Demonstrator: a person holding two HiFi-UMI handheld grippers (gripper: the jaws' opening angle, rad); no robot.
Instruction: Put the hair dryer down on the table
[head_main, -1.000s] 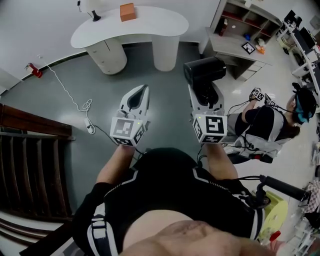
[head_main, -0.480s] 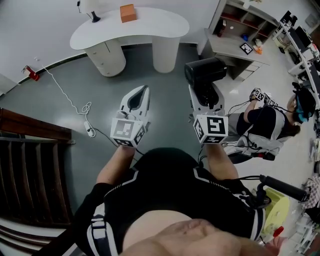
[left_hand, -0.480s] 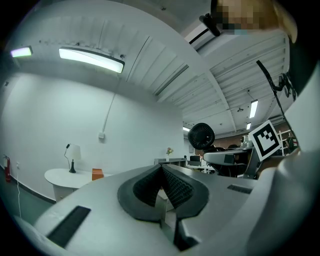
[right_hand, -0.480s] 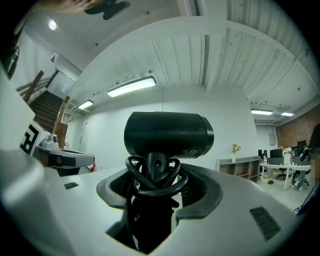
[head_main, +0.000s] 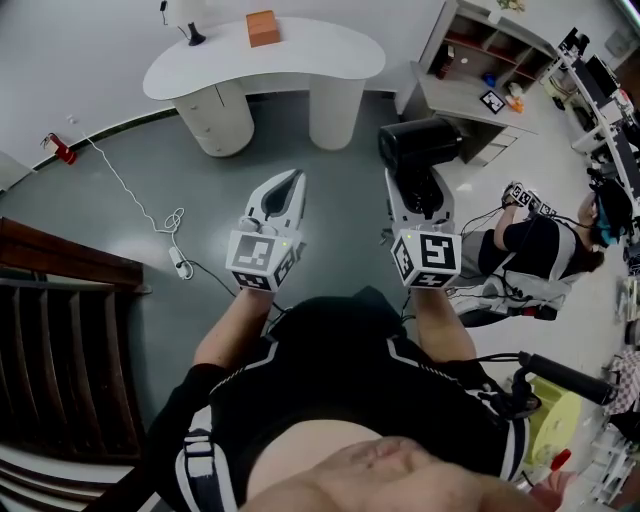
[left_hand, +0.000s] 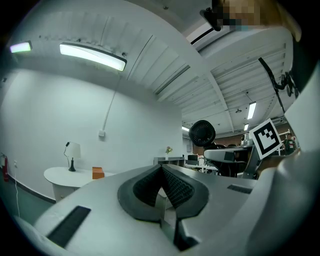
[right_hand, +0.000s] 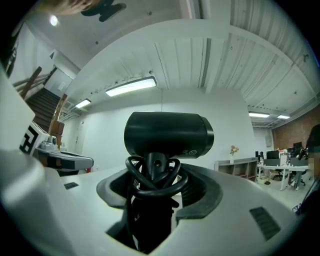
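Fingers (right_hand: 198, 192) of the right gripper (right_hand: 156, 197) clamp the hair dryer (right_hand: 167, 134) by its cord-wrapped handle, barrel up past the tips, in the air well short of the table (head_main: 320, 45), while the left gripper (left_hand: 161, 172) has its jaws pressed together, empty.

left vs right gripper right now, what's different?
The left gripper has its jaws together with nothing between them. The right gripper is shut on the hair dryer by its handle, which has the cord looped around it. The left gripper's jaws meet at the tips, while the right gripper's stand apart around the handle. Both point forward, side by side over the floor, short of the table.
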